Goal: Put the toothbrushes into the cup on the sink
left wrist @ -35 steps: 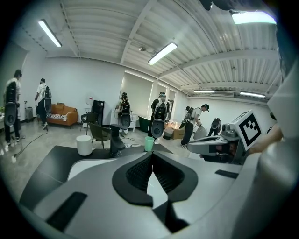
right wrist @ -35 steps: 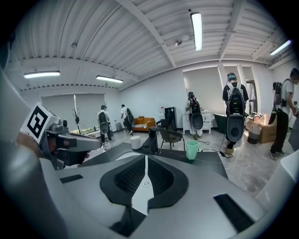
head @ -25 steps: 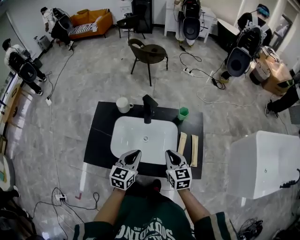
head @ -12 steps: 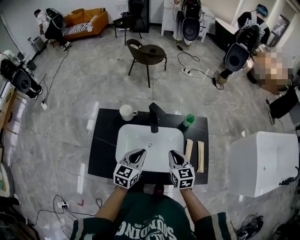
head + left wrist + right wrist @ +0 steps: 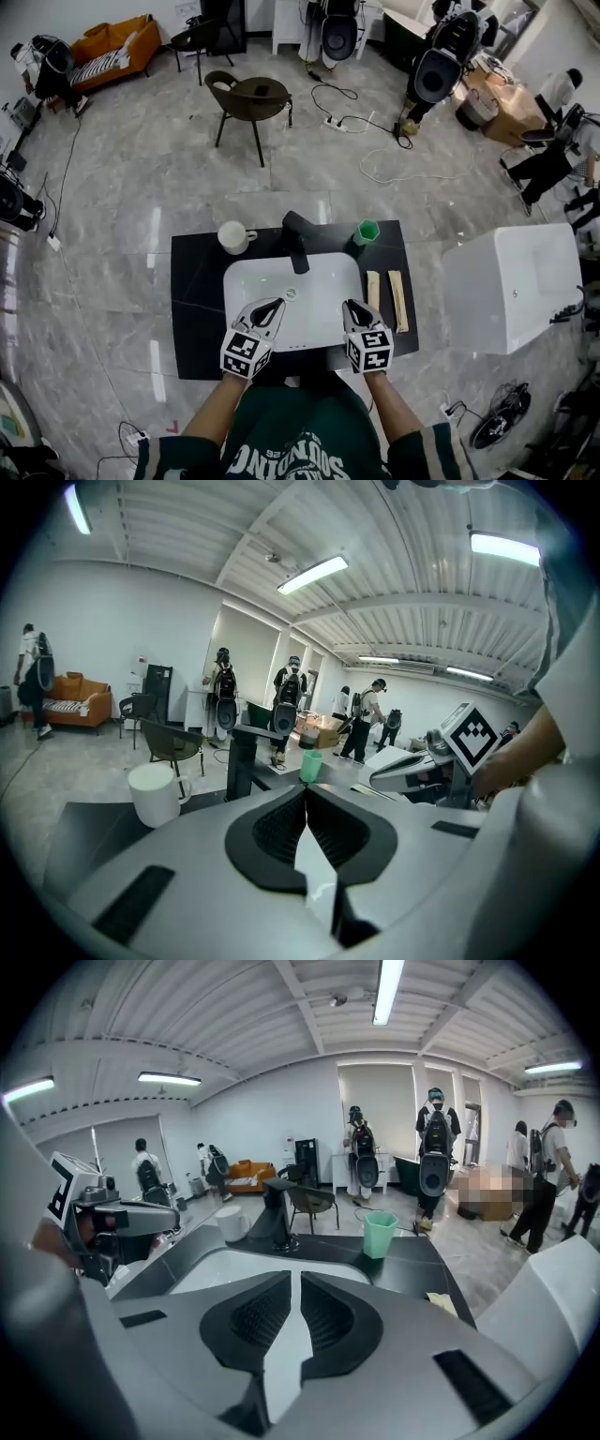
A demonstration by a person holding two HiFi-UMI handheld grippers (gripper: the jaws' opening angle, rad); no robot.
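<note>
Two toothbrushes in pale wrappers (image 5: 372, 289) (image 5: 397, 300) lie side by side on the black counter (image 5: 192, 300), right of the white basin (image 5: 300, 281). A green cup (image 5: 366, 231) (image 5: 310, 765) (image 5: 379, 1233) stands upright at the counter's back right, beside the black faucet (image 5: 295, 242). My left gripper (image 5: 273, 306) (image 5: 305, 789) is shut and empty over the basin's front left. My right gripper (image 5: 352, 307) (image 5: 295, 1279) is shut and empty over the basin's front right, a short way left of the toothbrushes. One wrapper's corner (image 5: 441, 1303) shows in the right gripper view.
A white mug (image 5: 232, 236) (image 5: 155, 794) (image 5: 230, 1223) stands at the counter's back left. A white box-like unit (image 5: 511, 286) sits close to the counter's right side. Beyond the sink are a dark chair (image 5: 248, 98), floor cables and several people with gear.
Both grippers have moved forward from the counter's front edge to over the basin's front part. Both stayed shut and empty. The head view has shifted.
</note>
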